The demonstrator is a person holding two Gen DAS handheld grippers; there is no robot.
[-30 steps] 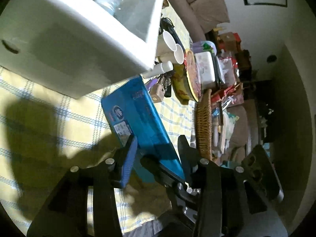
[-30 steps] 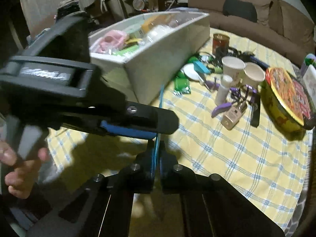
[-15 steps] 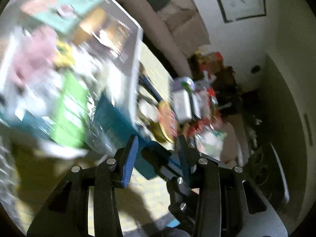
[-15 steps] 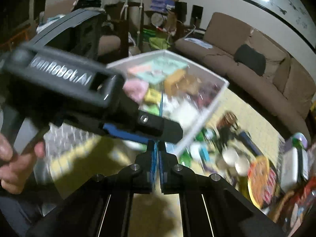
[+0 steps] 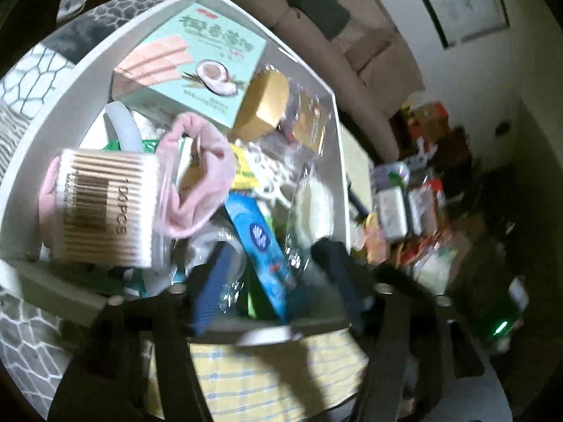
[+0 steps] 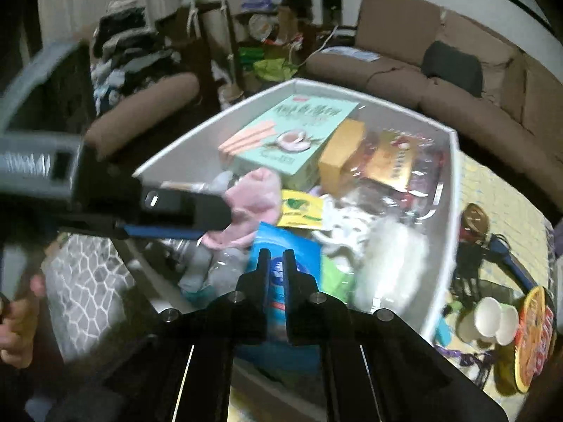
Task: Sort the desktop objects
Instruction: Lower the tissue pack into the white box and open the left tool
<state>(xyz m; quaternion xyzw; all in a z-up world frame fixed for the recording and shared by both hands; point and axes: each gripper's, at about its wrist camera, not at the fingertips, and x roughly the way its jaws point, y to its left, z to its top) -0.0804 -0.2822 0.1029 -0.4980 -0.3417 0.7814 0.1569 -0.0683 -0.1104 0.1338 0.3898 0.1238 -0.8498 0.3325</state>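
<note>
A flat blue box (image 5: 262, 242) lies in the white storage bin (image 5: 339, 161), among other items. It also shows in the right wrist view (image 6: 281, 246). My left gripper (image 5: 271, 263) is open over the bin's near end, its jaws on either side of the blue box without gripping it. My right gripper (image 6: 274, 256) hovers just above the blue box with a narrow gap between its jaws and nothing in them. The left gripper (image 6: 197, 221) shows at the left of the right wrist view.
The bin (image 6: 454, 161) holds a mint wafer box (image 5: 197, 59), a pink cloth (image 5: 204, 176), a cotton swab tub (image 5: 102, 207) and snack packs. White cups (image 6: 492, 320) and a noodle bowl (image 6: 535, 334) stand on the yellow checked cloth (image 5: 274, 376). A brown sofa (image 6: 475, 81) is behind.
Both grippers rose from the table to above the bin. The blue box, held edge-on by the right gripper one second ago, now lies in the bin. The right jaws parted slightly.
</note>
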